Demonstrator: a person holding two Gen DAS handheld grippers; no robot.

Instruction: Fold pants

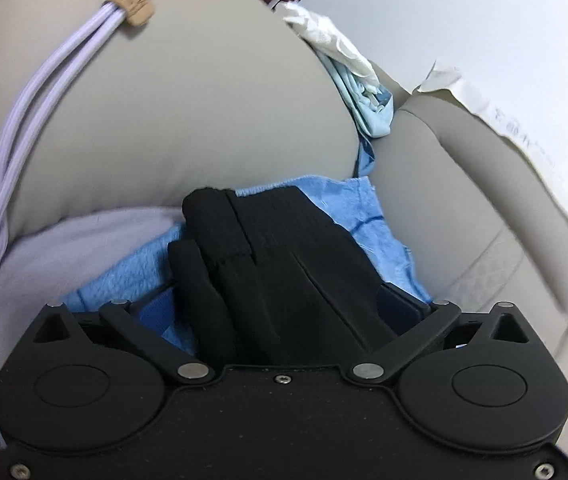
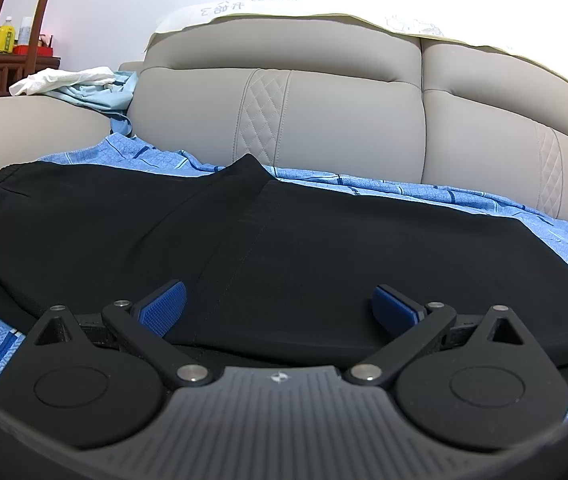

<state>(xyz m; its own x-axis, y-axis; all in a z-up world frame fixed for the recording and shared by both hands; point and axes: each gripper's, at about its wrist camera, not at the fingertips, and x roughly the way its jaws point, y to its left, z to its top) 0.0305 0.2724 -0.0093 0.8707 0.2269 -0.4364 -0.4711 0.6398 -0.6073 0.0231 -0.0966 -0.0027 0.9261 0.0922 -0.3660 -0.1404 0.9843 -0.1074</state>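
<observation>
The black pants [image 2: 268,248] lie spread on a blue sheet [image 2: 483,204] over the sofa [image 2: 323,120] seat, already doubled leg on leg by the look of the long seam running away from the right hand-held gripper [image 2: 280,308].

That right hand-held gripper stands wide open, its blue pads either side of the near edge of the cloth, low over it and gripping nothing. The waistband sits far off to its left.

The left hand-held gripper [image 1: 284,304] has a thick bunch of the pants [image 1: 276,264] filling the space between its fingers, waistband end, straight ahead of it and close in. One blue pad shows at its right, apart from the left linkage; whether the jaws truly pinch the fabric I cannot tell.

To do this step well, I judge the right hand-held gripper should slide forward so both layers sit deep between the pads before closing, not just the top one. Both ends should then lift level and keep the cloth taut, so the fold lands square and the sheet beneath is not dragged along.

A cable [image 1: 24,128] runs up to the left of the left hand-held gripper; it should be kept out of the fold.
</observation>
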